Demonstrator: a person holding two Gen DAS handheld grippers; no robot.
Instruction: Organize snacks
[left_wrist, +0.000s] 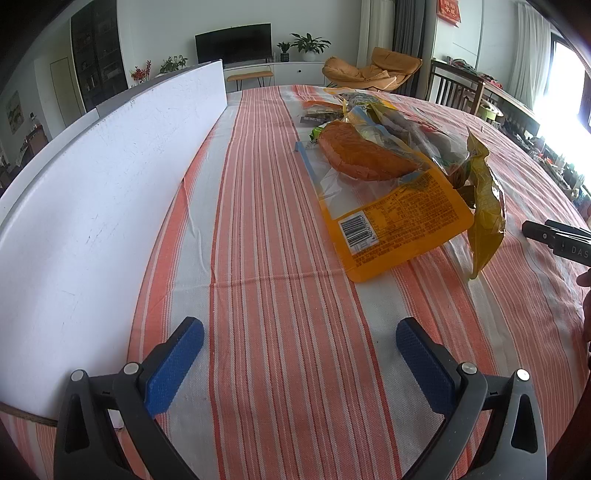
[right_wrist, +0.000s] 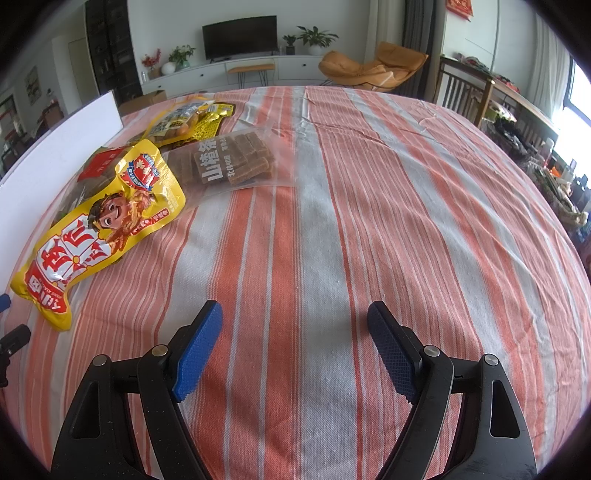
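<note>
left gripper (left_wrist: 299, 347): jaws wide apart, nothing between the blue pads, poised over bare striped cloth.
right gripper (right_wrist: 295, 347): likewise spread wide and empty; its black tip also shows at 3 o'clock in the left wrist view.
snack pile: sits on the tabletop (right_wrist: 406, 206) at about 10 o'clock of the right gripper and 1 o'clock of the left one, clear of both.
yellow cartoon packet (right_wrist: 99, 229): nearest to the right gripper, lying flat with one end overlapping the packets behind it.
clear hawthorn-strip bag (right_wrist: 229, 162): beyond it, at 11 o'clock, flat, brown bars stacked inside.
orange barcode packet (left_wrist: 391, 218): nearest the left gripper, printed back up, a round orange cake showing through its clear window.
handling: I judge all of them light, soft film pouches, slick and crinkly (the cake could crush, the bars less so).
where to hold: the flat sealed margin of a pouch looks safest, such as the barcode end or the yellow packet's near edge, not the bulging middle.
surroundings: a white board (left_wrist: 92, 192) stands along the 9 o'clock side in the left wrist view; a television and an orange lounge chair are far behind.
obstacles: packets overlap, so lifting one may drag a neighbour; the loose wrinkled cloth could get pinched under a low grasp.
</note>
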